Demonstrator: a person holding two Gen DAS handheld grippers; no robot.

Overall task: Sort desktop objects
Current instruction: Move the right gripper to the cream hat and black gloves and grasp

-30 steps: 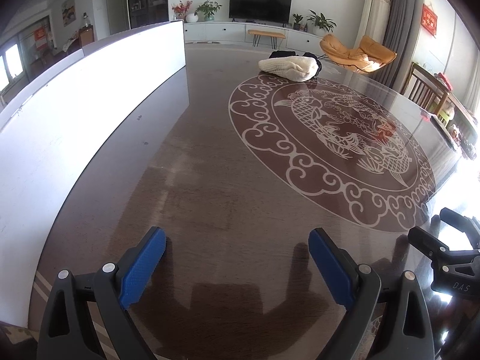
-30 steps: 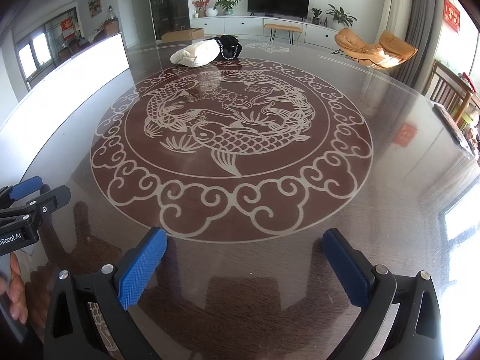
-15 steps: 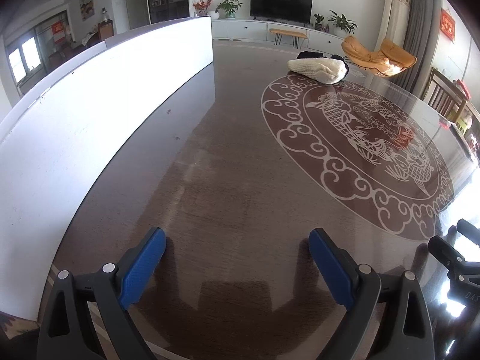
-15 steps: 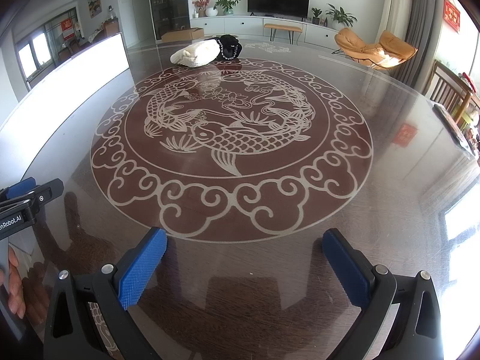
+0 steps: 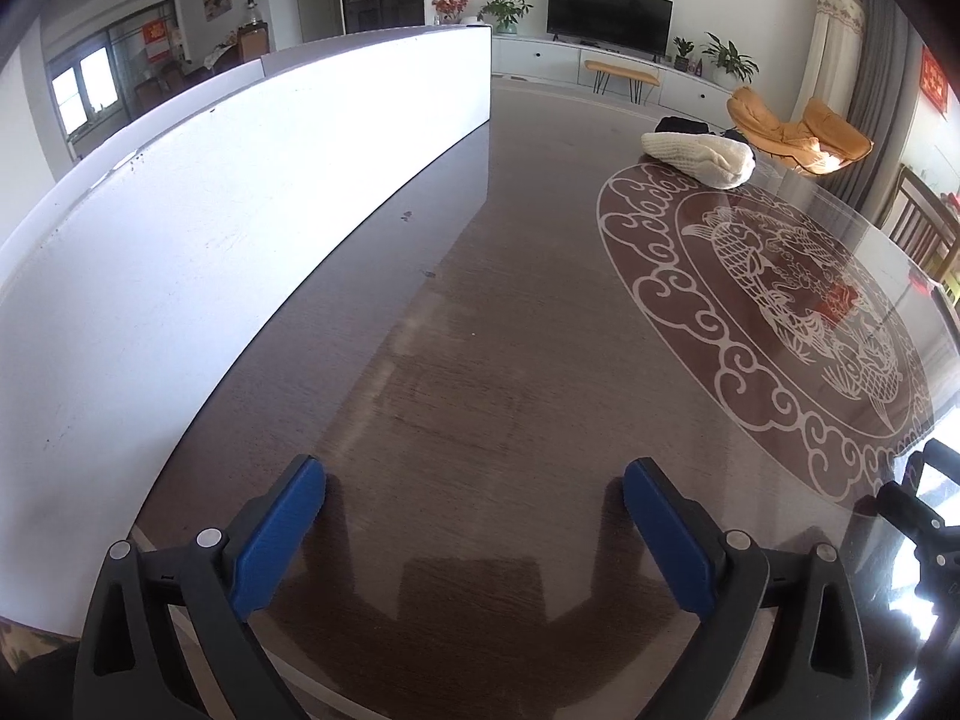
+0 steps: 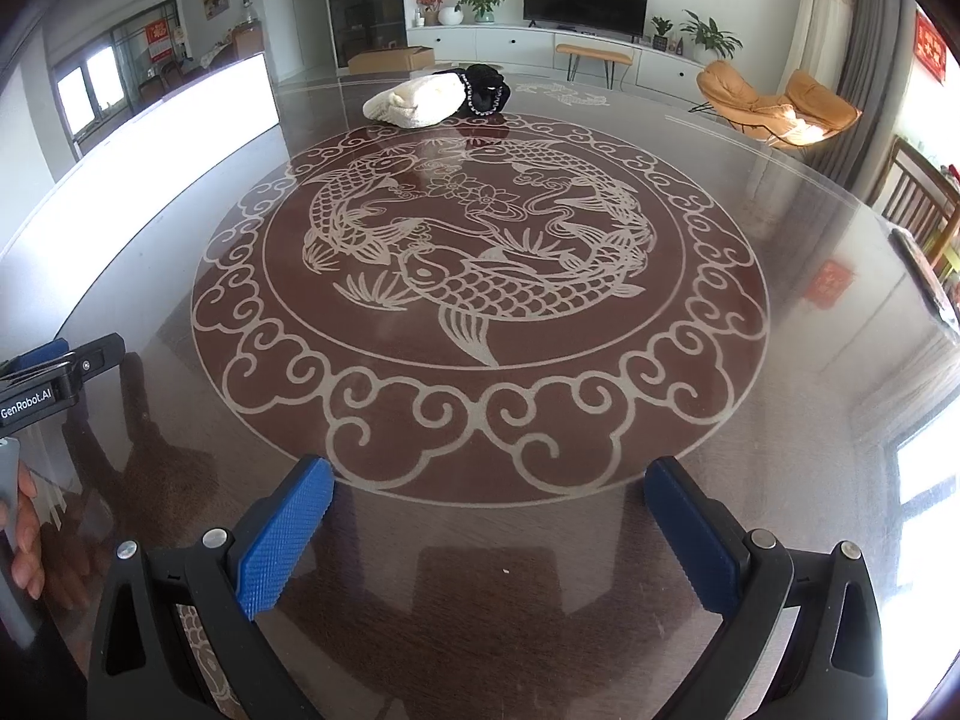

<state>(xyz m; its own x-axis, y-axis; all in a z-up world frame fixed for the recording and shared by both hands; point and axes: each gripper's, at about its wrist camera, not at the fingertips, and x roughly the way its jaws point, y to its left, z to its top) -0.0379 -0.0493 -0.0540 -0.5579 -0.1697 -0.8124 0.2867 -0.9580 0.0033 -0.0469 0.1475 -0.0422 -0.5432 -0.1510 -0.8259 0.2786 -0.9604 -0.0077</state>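
A cream knitted item (image 6: pixel 417 99) and a black item with beads (image 6: pixel 485 87) lie together at the far side of the round glass-topped table (image 6: pixel 780 420). In the left wrist view the cream item (image 5: pixel 699 159) shows far off at upper right, the black item (image 5: pixel 681 125) behind it. My left gripper (image 5: pixel 474 516) is open and empty, low over the table's near left part. My right gripper (image 6: pixel 489 516) is open and empty over the table's near edge. The left gripper also shows at the left edge of the right wrist view (image 6: pixel 57 369).
A long white panel (image 5: pixel 210 228) stands along the table's left side. A carp medallion (image 6: pixel 480 276) fills the table's middle. A dark flat object (image 6: pixel 927 276) lies at the far right edge. Chairs (image 6: pixel 918 210) stand to the right.
The left gripper has swung to the left, so the white panel fills more of its view and the medallion sits further right. The right gripper has not moved.
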